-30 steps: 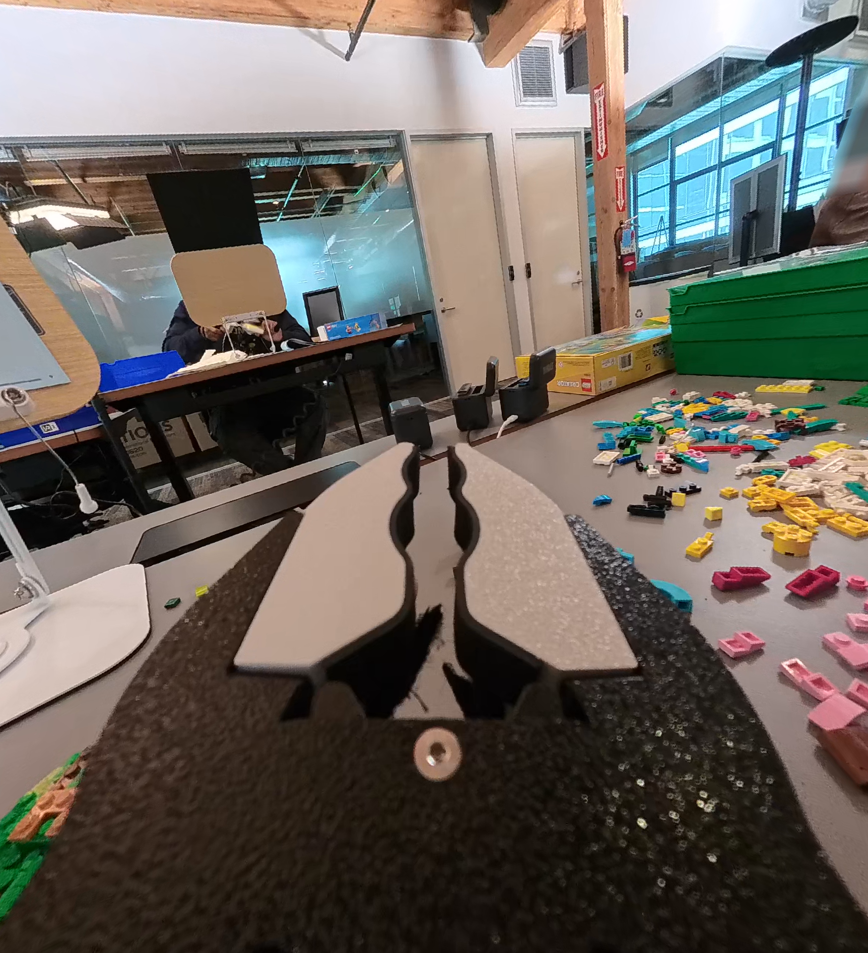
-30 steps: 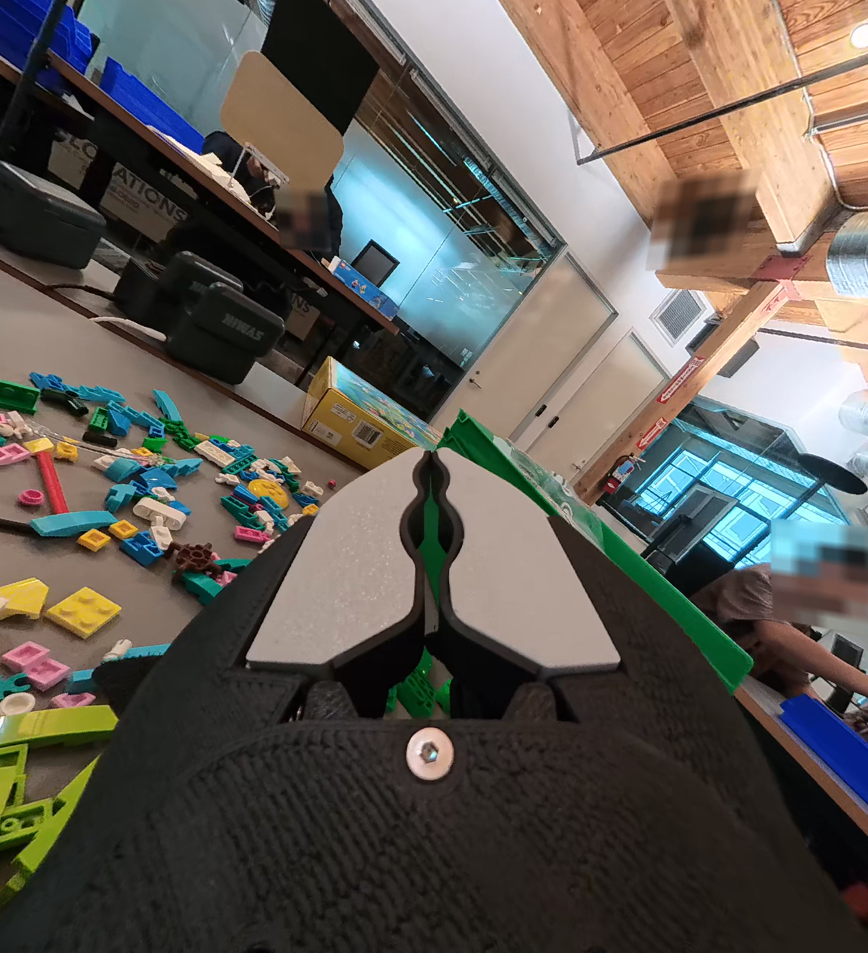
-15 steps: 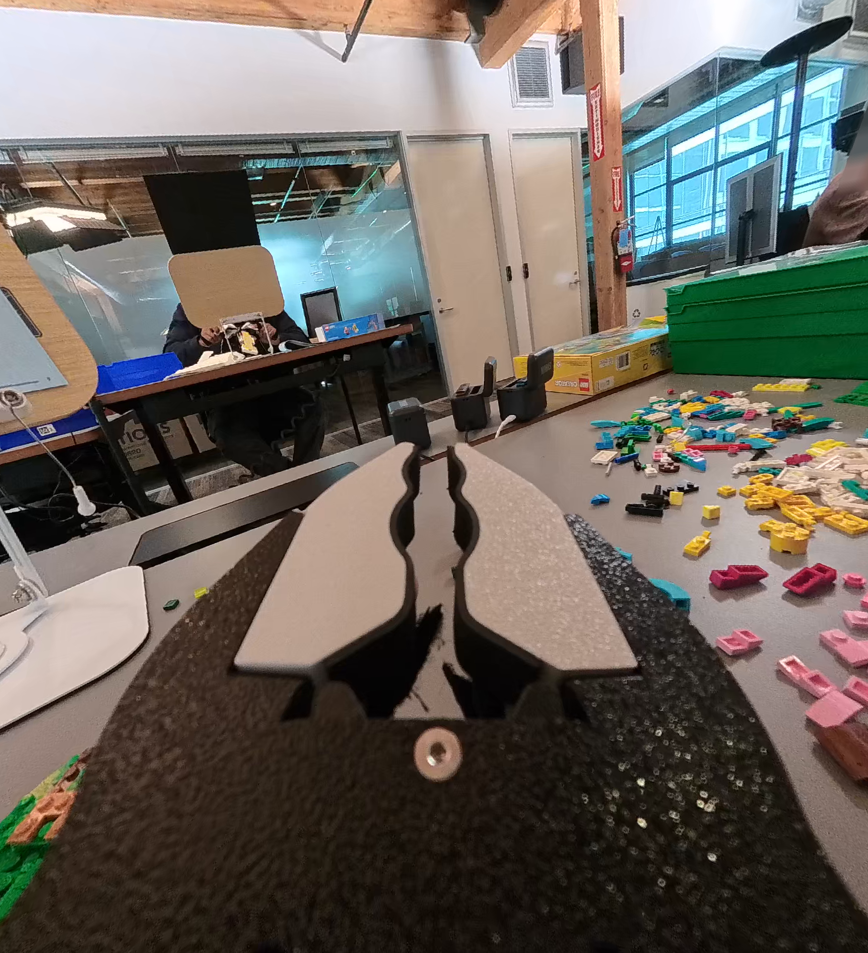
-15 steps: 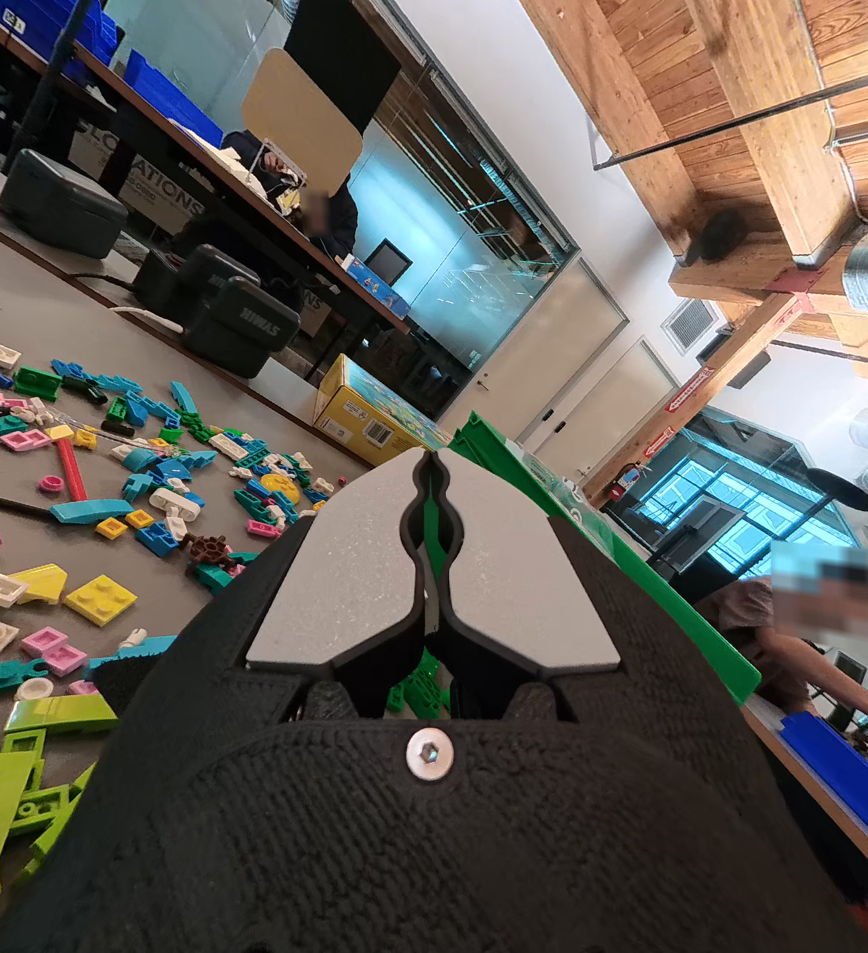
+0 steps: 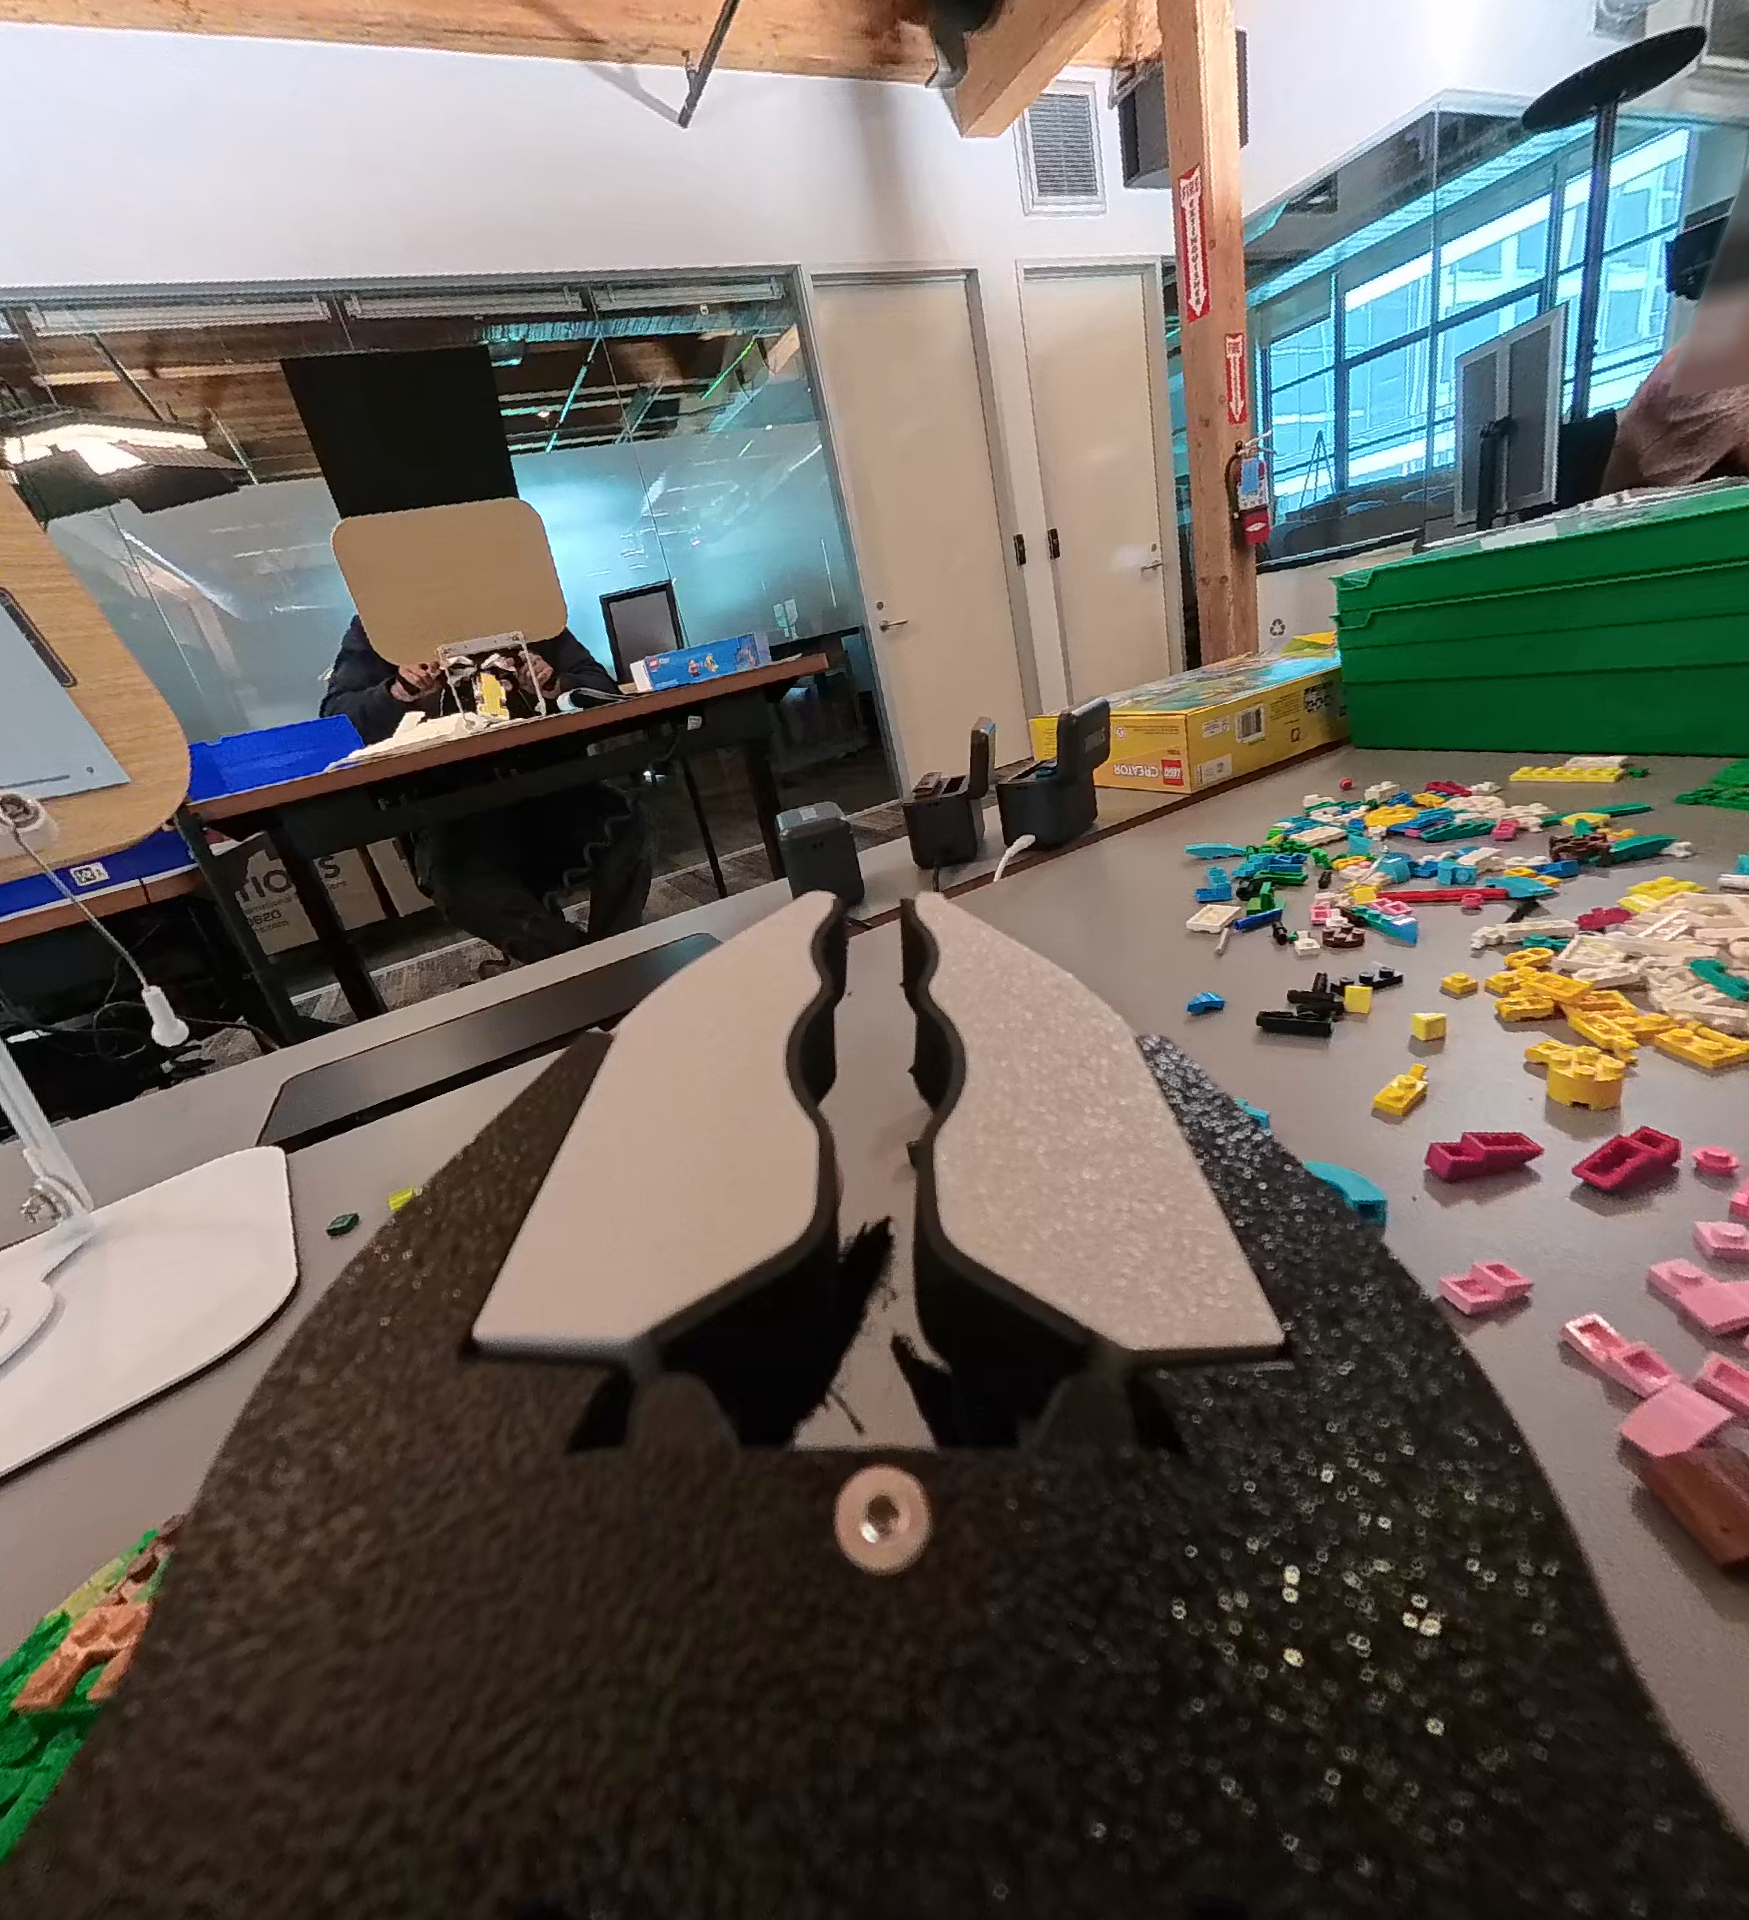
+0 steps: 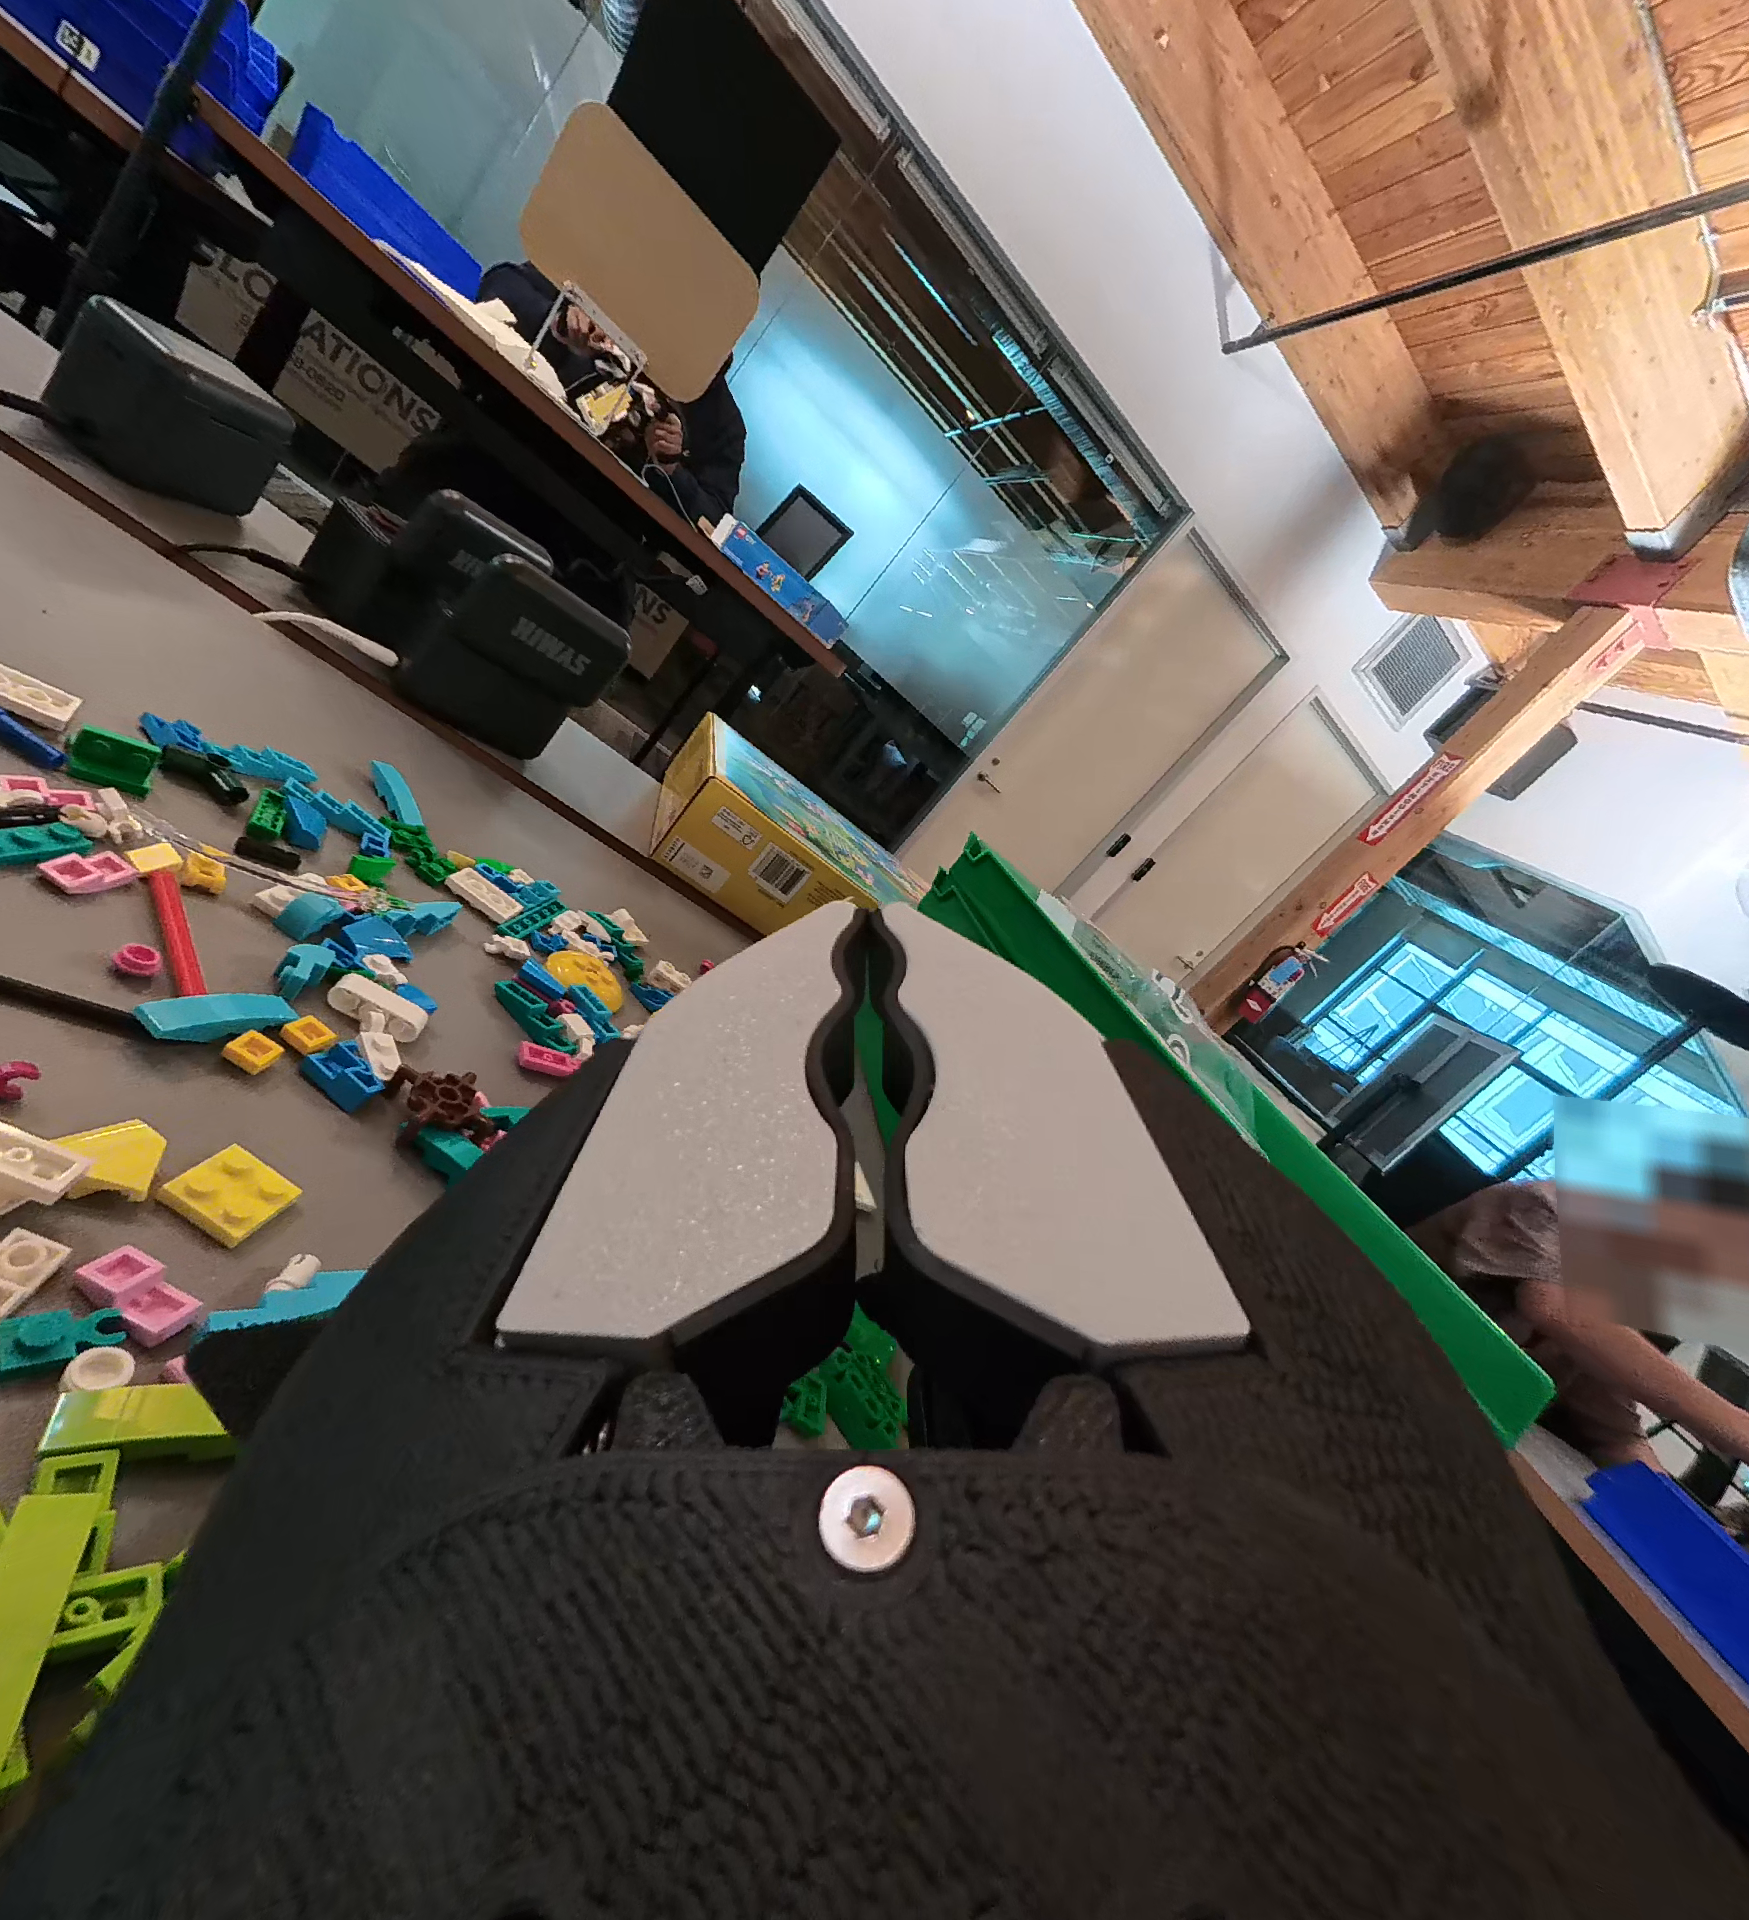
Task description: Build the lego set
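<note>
Since a second ago the right gripper [image 6: 870,925] has tipped a little, bringing more of the loose lego pieces [image 6: 350,997] into its view; the left gripper [image 5: 870,925] has barely shifted. Its fingers stand slightly parted on nothing, while the right's tips are pressed together, also empty. Both hover over the grey table [image 5: 1109,914], probably between picks. The pieces lie scattered by colour groups for easy choosing, and the green partly built model [image 5: 8,1725] sits at the left gripper's near-left, within reach.
</note>
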`<state>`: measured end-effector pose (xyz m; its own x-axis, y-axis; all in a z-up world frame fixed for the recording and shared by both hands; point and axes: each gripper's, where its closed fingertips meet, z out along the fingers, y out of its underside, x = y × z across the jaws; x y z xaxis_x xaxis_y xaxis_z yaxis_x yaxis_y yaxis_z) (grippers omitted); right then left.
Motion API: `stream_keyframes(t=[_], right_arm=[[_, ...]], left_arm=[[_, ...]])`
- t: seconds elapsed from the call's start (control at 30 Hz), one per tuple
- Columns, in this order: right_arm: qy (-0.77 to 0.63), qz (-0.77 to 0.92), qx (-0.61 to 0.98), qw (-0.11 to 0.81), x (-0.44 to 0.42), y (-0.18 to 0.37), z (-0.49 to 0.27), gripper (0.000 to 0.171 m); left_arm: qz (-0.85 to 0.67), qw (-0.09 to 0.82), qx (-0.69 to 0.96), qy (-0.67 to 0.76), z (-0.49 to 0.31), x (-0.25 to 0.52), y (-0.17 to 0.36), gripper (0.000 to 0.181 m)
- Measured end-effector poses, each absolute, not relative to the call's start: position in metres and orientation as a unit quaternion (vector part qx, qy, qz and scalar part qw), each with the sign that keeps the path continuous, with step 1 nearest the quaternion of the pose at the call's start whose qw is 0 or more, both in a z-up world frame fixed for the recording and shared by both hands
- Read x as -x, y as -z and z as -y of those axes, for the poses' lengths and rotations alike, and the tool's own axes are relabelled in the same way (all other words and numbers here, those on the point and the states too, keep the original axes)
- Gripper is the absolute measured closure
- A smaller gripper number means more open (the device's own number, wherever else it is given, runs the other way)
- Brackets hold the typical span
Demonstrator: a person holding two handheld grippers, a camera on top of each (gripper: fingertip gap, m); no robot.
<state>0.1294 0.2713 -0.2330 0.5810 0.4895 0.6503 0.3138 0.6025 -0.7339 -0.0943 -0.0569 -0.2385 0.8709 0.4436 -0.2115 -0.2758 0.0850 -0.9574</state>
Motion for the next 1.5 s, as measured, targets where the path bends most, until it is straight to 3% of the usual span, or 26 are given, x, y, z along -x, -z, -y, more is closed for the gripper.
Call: stream_keyframes(t=[1.2, 1.4, 1.5], right_arm=[[-0.062, 0.459, 0.425, 0.778, -0.127, 0.229, -0.267, 0.171], [-0.129, 0.483, 0.335, 0.799, -0.097, 0.189, -0.212, 0.171], [-0.274, 0.578, 0.285, 0.714, -0.04, 0.181, -0.134, 0.171]], left_arm=[[-0.007, 0.716, 0.629, -0.303, 0.057, 0.076, 0.231, 0.169], [0.008, 0.677, 0.585, -0.446, 0.116, 0.139, 0.201, 0.168], [0.097, 0.647, 0.581, -0.484, 0.17, 0.201, 0.2, 0.167]])
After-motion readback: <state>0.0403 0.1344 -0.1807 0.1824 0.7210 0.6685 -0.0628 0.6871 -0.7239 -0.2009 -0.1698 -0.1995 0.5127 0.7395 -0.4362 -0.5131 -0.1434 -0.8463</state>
